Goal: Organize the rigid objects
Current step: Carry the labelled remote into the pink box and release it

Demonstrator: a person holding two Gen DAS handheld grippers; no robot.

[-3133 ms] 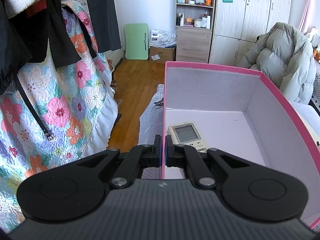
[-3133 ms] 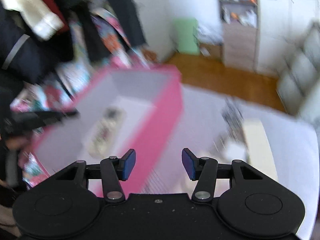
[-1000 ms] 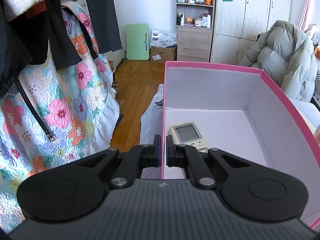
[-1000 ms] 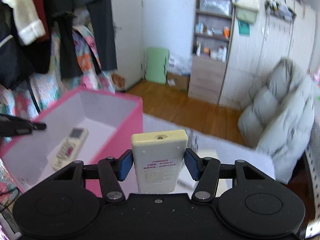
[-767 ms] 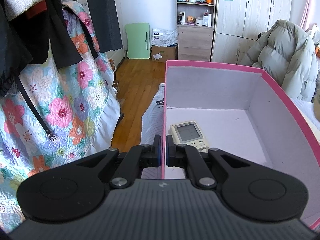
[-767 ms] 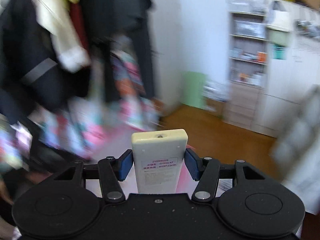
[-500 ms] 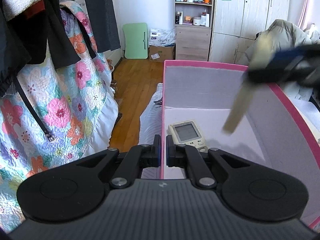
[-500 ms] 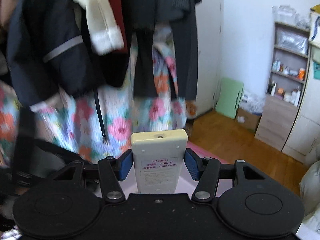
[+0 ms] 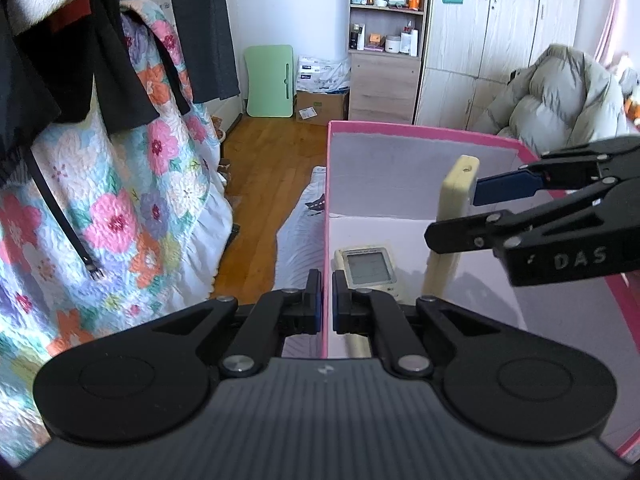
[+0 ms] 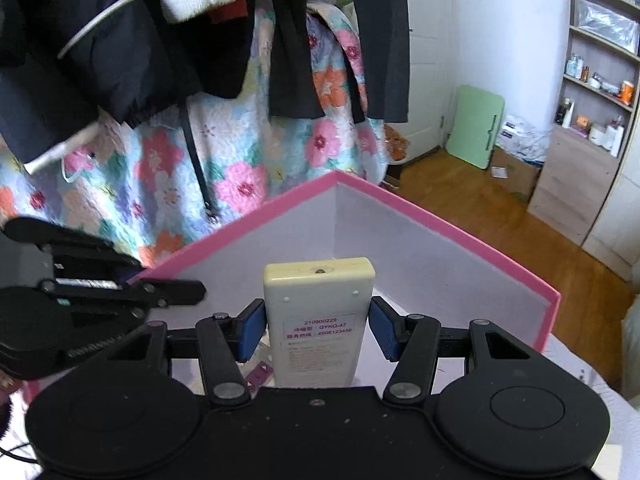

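Observation:
A pink box (image 9: 420,130) with a pale grey inside stands on the bed. My left gripper (image 9: 327,306) is shut on the box's near left wall; it also shows at the left of the right wrist view as the left gripper (image 10: 172,292). A white remote with a screen (image 9: 368,266) lies on the box floor by that wall. My right gripper (image 10: 318,330) is shut on a cream remote (image 10: 318,300), back label facing up. The right gripper (image 9: 460,212) reaches in over the box's right side, holding the cream remote (image 9: 456,196) tilted steeply inside the box (image 10: 440,232).
A floral quilt (image 9: 132,200) and dark hung clothes (image 10: 160,40) stand close on the left. Beyond lie wooden floor (image 9: 272,152), a green board (image 9: 268,80), a shelf unit (image 9: 384,40) and wardrobes. A grey puffy jacket (image 9: 560,92) sits behind the box at right.
My right gripper has swung left with the cream remote and come down into the pink box, entering the left wrist view. The left gripper and box have stayed put.

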